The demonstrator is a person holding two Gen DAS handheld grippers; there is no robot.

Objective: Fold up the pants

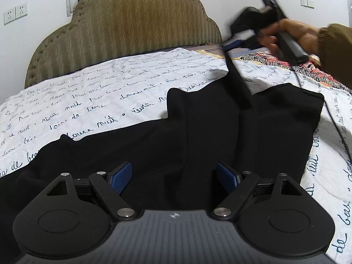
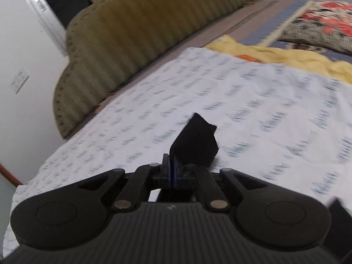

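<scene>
The bed is covered by a white quilt [image 1: 92, 92] printed with blue handwriting, and this quilt is taken here as the landmark. At its far edge an olive padded headboard [image 1: 132, 28] is seen, and beyond its far right corner a yellow cloth [image 2: 275, 55] and a flowered blanket [image 2: 319, 24] are lying.

On the near part of the quilt the black pants [image 1: 220, 132] are spread, mostly flat but with loose ridges and uneven edges. No neat rectangle is formed yet, so the folding is judged to be in an early or middle stage; how many layers are already stacked cannot be told, because the cloth is uniformly dark.

A narrow strip of the pants is lifted above the quilt toward the right gripper [image 1: 231, 45], which is seen blurred in the left wrist view. In the right wrist view, the right gripper [image 2: 172, 171] is closed tightly on a small flap of black cloth. The left gripper [image 1: 173, 178] is held low over the pants with its blue pads [image 1: 120, 179] wide apart and nothing between them.

The lifted part probably must be carried over and laid down, and then smoothed.
</scene>
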